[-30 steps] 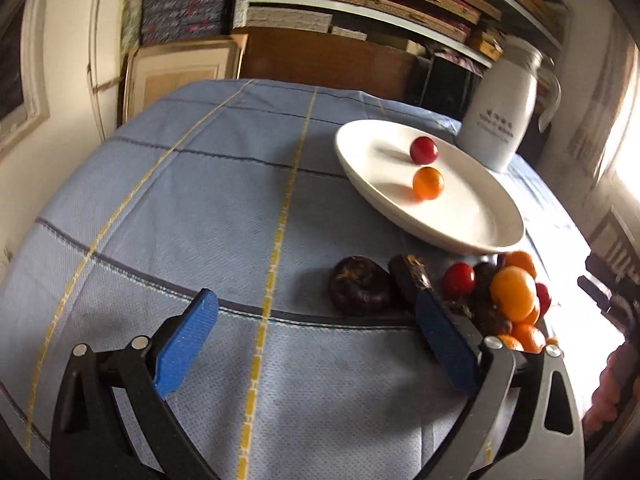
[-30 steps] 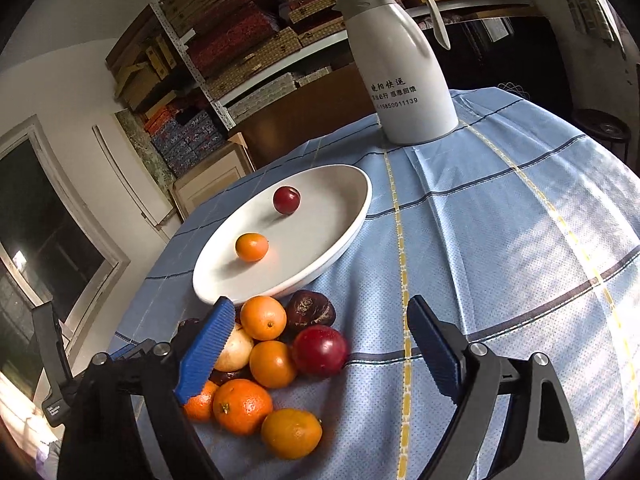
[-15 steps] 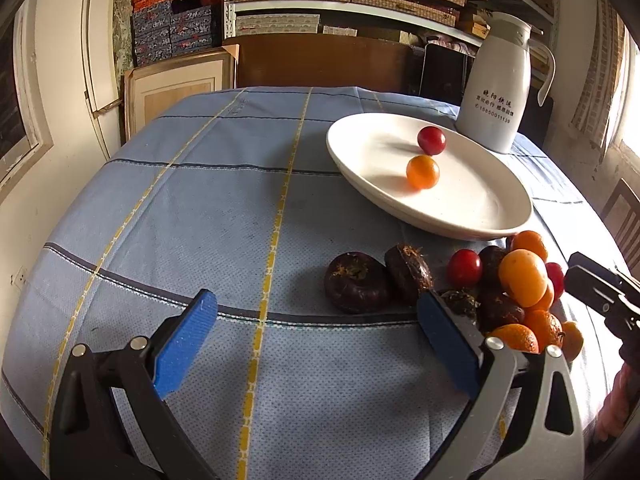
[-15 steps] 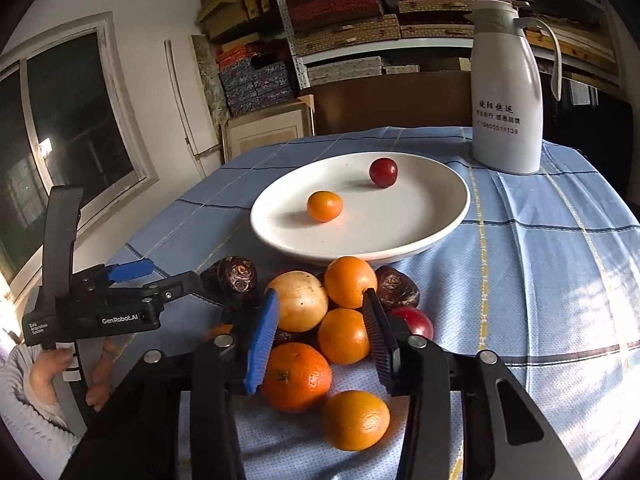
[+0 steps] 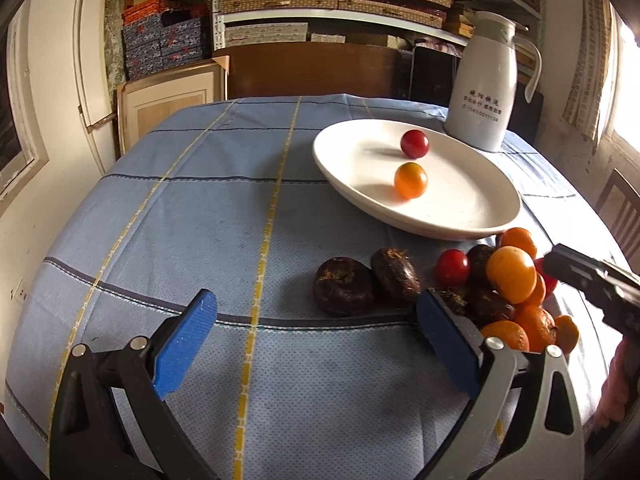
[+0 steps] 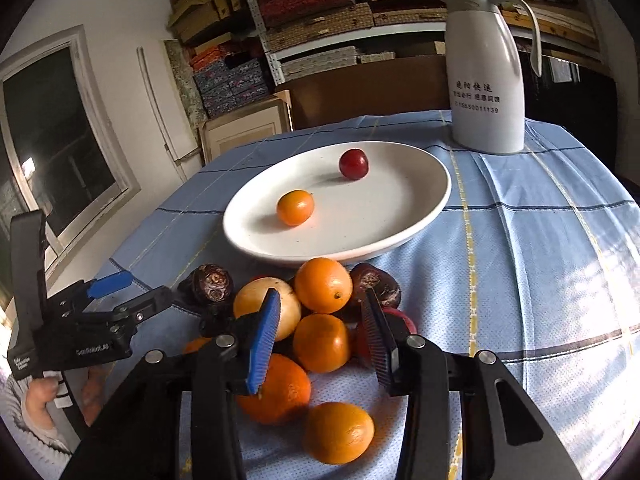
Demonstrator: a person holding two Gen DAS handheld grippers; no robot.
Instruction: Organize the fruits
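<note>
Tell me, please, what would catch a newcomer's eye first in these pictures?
Probably the pile of oranges and dark fruits heaped on the blue checked tablecloth just in front of the white plate, with the right gripper closing around one orange. The plate holds only a small orange fruit and a red one. Behind it stands a tall white thermos jug.

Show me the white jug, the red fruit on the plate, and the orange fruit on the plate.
White jug (image 6: pixel 486 76), right wrist view, on the middle of its body.
Red fruit (image 6: pixel 353 164), right wrist view, on its centre.
Orange fruit (image 6: pixel 295 207), right wrist view, on its centre.
</note>
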